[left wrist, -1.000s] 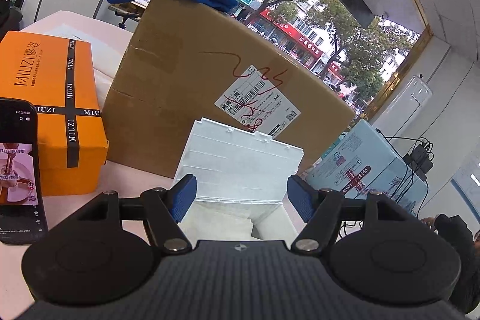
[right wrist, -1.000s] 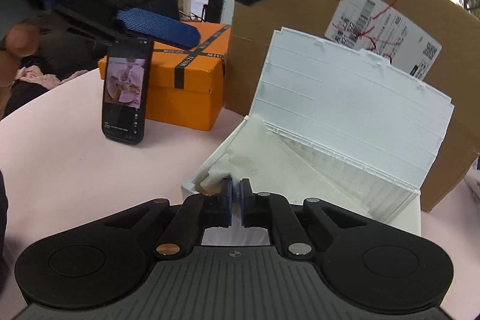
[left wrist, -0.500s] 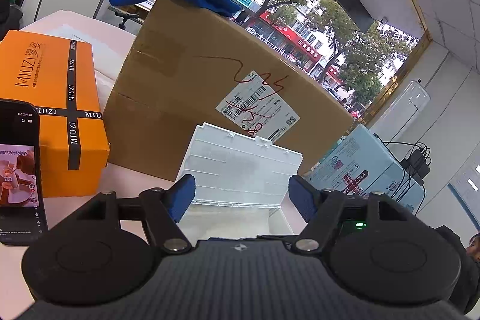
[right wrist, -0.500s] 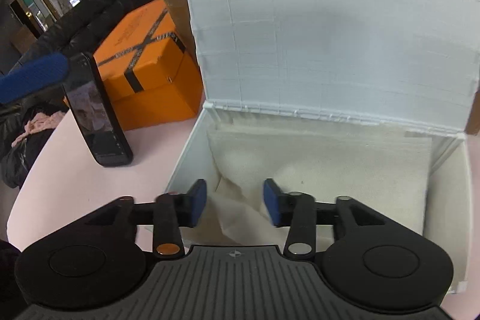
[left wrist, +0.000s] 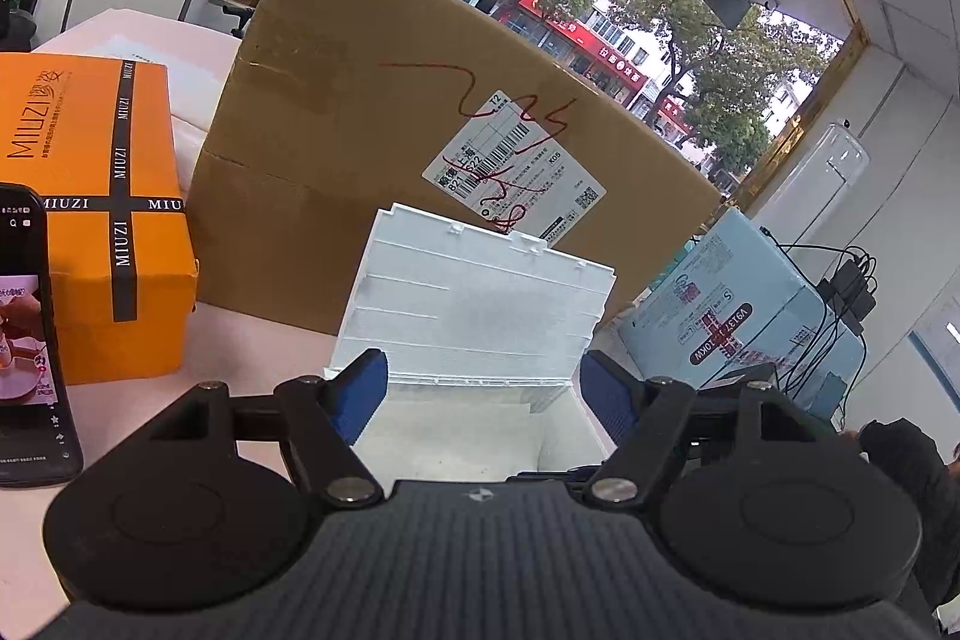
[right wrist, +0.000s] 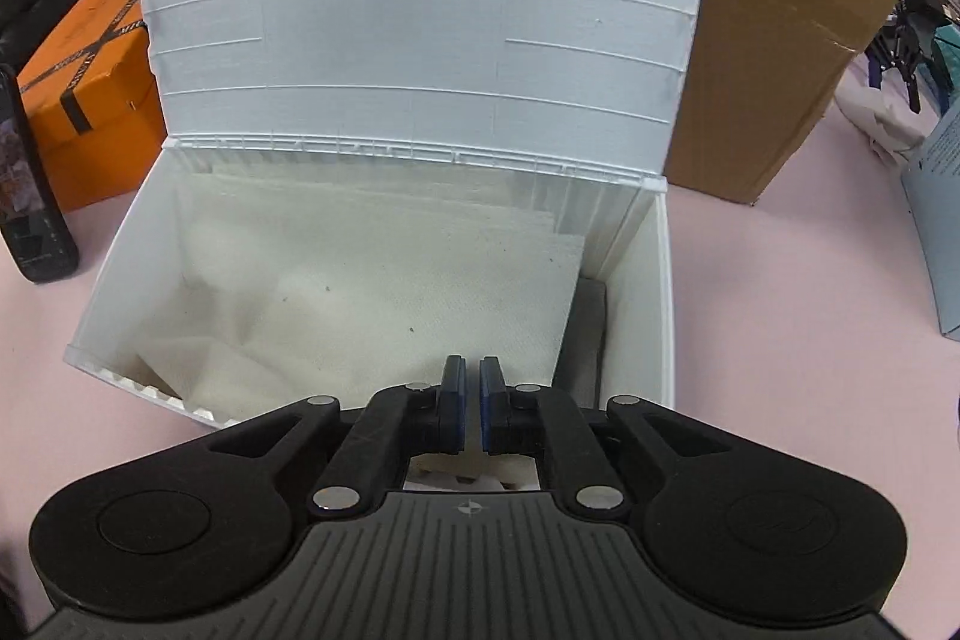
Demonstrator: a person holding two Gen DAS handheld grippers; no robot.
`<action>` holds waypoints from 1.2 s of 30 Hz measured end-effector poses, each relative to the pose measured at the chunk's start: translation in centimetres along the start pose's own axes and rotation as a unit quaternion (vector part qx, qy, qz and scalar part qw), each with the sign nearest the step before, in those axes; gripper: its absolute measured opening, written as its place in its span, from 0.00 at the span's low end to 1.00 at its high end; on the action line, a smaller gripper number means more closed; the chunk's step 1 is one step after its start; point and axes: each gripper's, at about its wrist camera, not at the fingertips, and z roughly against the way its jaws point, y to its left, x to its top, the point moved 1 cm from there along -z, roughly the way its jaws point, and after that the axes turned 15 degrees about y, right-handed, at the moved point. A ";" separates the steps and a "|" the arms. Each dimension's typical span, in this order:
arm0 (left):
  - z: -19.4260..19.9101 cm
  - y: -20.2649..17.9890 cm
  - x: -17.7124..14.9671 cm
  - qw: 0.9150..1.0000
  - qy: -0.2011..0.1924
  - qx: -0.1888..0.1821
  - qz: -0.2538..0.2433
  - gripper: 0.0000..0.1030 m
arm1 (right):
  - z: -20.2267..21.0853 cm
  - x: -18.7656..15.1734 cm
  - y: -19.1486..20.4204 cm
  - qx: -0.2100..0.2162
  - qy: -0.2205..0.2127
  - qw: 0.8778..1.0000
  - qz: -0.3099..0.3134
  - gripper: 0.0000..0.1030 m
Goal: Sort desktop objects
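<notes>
my right claw hangs over the near rim of the white plastic box, its blue pads almost pressed together with only a thin gap and nothing between them. the box sits on the pink desk, long axis running left to right, its ribbed lid standing upright against the cardboard carton. soft, creased white paper towels lie flat inside. my left claw is spread wide and empty, facing the same box. an orange box and a phone stand to the left.
</notes>
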 end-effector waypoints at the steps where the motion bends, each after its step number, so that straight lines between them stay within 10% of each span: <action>1: 0.0 0.1 0.0 1.000 0.000 0.000 0.003 0.67 | -0.1 0.2 0.1 -0.004 0.000 1.000 0.000 0.06; 6: -0.3 0.6 0.3 1.000 0.002 0.007 0.011 0.68 | 2.1 -0.7 -0.8 0.058 -0.062 0.996 -0.010 0.14; 8: -0.7 0.7 0.4 1.000 0.005 0.016 0.009 0.73 | 4.0 -1.7 -1.7 0.092 -0.122 0.988 -0.024 0.40; 15: -3.3 1.4 0.5 0.998 0.011 0.061 0.025 0.81 | 7.2 -5.1 -5.6 0.104 -0.371 0.919 -0.083 0.92; 21: -6.9 2.3 0.3 0.997 0.020 0.068 -0.005 0.82 | 3.7 -5.5 -11.3 0.183 -0.413 0.890 -0.059 0.84; 25: -9.0 4.1 0.2 0.999 0.018 0.045 0.007 0.77 | 0.9 -4.2 -14.2 0.246 -0.388 0.886 -0.058 0.52; 36: -10.3 4.1 -1.1 0.995 -0.025 0.062 -0.071 0.65 | -0.1 -3.8 -12.2 0.240 -0.407 0.881 0.008 0.43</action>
